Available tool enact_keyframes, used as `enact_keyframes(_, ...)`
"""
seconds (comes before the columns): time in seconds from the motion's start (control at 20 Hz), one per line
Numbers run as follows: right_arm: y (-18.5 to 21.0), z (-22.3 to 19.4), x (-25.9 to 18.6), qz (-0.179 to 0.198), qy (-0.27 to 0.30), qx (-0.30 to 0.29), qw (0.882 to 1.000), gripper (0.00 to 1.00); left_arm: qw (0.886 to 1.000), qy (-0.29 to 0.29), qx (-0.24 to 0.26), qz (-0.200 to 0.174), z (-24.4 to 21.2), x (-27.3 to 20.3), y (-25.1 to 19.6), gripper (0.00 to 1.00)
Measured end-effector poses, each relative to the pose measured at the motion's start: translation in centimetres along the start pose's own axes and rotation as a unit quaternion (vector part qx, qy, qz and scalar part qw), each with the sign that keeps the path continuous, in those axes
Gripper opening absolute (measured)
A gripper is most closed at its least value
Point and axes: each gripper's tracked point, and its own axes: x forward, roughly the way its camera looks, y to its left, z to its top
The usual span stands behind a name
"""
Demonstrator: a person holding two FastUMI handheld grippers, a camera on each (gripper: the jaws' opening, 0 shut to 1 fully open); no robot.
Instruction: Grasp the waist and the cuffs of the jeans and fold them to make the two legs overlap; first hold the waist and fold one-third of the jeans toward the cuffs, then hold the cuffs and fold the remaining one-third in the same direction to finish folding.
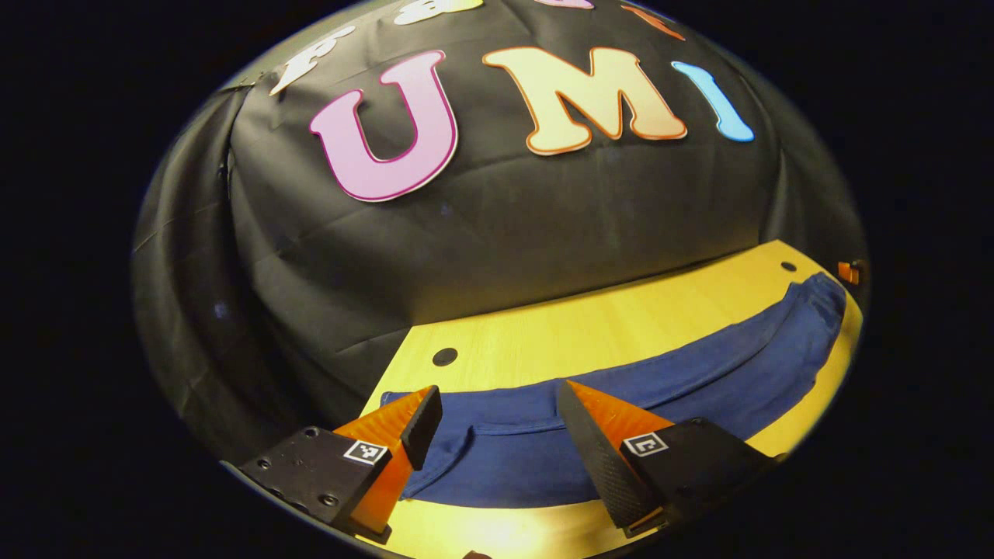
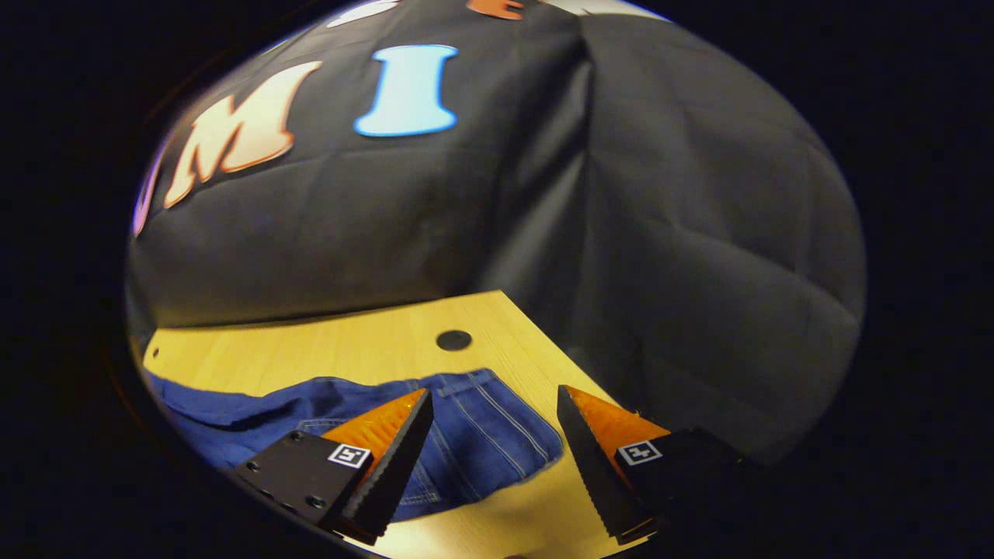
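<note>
Now your two grippers hover spread above the jeans on the table, pinching nothing.

Your left gripper (image 1: 497, 423) stands with its fingers wide apart over one end of the jeans (image 1: 621, 404); the blue cloth lies flat on the wooden table (image 1: 590, 326) and stretches away toward the far right corner; your right gripper (image 2: 493, 423) is likewise spread above the other end of the jeans (image 2: 474, 435), where seam stitching shows, near the table's (image 2: 349, 349) edge; a dark round hole (image 2: 454, 339) sits just beyond the denim.
</note>
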Motion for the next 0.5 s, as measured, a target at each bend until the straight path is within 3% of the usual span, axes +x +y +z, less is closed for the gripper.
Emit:
enact_keyframes(0.1,-1.5,-2.4,1.3,-0.016,0.046,0.048,0.998,1.0,0.999,-0.009,-0.031,-0.007,0.9,-0.6,-0.2,0.95)
enact_keyframes(0.3,-0.8,-6.7,4.3,-0.024,0.108,0.102,0.989,0.95,0.997,-0.009,-0.076,-0.009,1.6,-0.8,0.0,0.94)
enact_keyframes(0.35,-0.7,-7.7,4.7,-0.021,0.12,0.115,0.986,0.99,0.997,-0.007,-0.083,-0.004,1.5,-0.8,0.4,0.95)
enact_keyframes(0.5,0.4,-8.0,5.2,0.003,0.13,0.133,0.983,0.89,0.996,-0.001,-0.092,0.004,1.4,-1.3,1.2,0.95)
